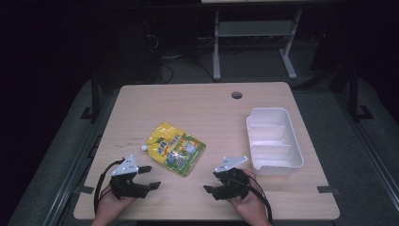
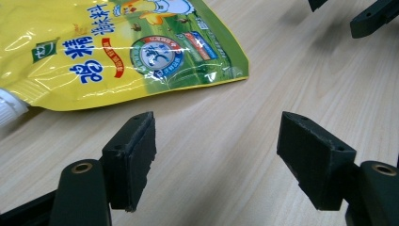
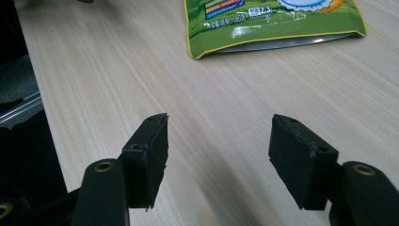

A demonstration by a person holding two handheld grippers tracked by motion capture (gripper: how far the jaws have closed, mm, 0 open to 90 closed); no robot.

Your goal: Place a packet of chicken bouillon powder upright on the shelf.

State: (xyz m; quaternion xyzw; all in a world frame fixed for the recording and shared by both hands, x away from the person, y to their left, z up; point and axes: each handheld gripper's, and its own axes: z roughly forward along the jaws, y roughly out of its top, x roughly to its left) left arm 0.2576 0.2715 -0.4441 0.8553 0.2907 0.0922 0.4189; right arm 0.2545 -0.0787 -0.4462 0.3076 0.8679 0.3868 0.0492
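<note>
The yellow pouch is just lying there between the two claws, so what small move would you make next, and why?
Probably ease the left claw forward toward the yellow pouch. Both claws stand open and empty on the table, and the pouch lies flat and untouched just ahead of them. The right claw is about as near, so either could go first; the white tray waits at the right.
</note>
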